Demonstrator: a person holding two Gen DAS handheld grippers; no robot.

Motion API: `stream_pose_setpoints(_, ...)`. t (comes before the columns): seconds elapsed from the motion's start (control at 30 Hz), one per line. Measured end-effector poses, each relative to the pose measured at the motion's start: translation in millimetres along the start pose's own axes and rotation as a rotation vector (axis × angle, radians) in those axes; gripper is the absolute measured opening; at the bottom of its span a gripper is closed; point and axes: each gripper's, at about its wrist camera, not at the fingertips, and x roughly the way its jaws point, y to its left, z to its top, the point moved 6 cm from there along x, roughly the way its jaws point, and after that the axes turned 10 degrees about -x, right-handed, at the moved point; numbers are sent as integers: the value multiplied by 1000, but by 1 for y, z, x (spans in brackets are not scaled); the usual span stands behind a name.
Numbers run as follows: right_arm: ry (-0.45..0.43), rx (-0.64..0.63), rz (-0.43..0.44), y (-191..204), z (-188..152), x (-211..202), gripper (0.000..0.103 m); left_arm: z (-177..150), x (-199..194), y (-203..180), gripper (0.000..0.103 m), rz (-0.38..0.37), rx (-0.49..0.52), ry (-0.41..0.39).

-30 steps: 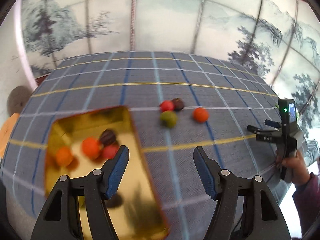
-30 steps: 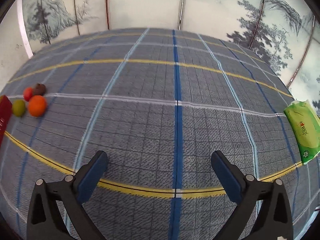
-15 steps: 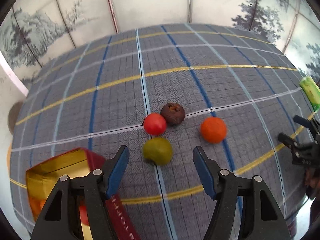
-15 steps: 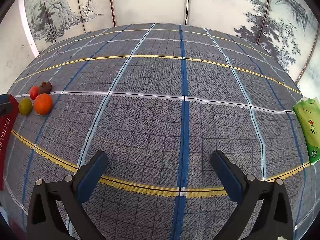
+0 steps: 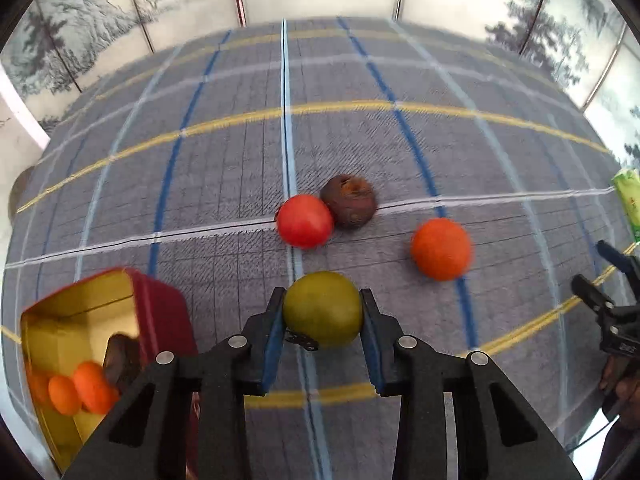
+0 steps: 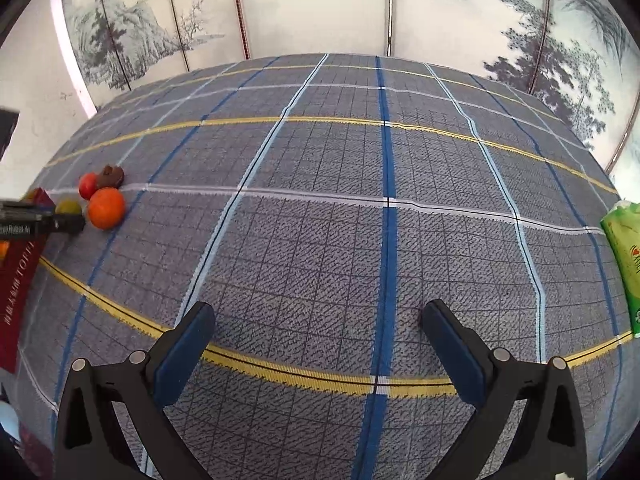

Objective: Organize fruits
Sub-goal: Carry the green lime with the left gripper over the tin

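Left gripper (image 5: 323,320): closed on green fruit (image 5: 322,309), both blue pads touching its sides, just above plaid tablecloth (image 5: 240,168). Right gripper (image 6: 318,336): spread wide, empty, over bare cloth. Beyond green fruit: red fruit (image 5: 305,221) touching dark brown fruit (image 5: 349,201); orange fruit (image 5: 441,249) apart, rightward. Red tin (image 5: 160,312) at lower left, containing orange fruits (image 5: 76,392). Green packet (image 6: 624,264) at right table edge.

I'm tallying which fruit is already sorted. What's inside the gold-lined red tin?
Inside the red tin, the left wrist view shows several orange fruits and one dark brown fruit. The left gripper and the frame edge cover the tin's near end, so anything there is hidden.
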Motion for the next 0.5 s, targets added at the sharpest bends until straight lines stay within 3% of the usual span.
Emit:
stream_pose_setpoints(0.23, 16, -16, -29, 2, 1, 4, 103, -12, -59, -15, 36, 20, 8, -156)
stream_pose_setpoints(0.5, 32, -40, -56, 4, 1, 6, 103, -24, -91, -14, 36, 41, 9, -227)
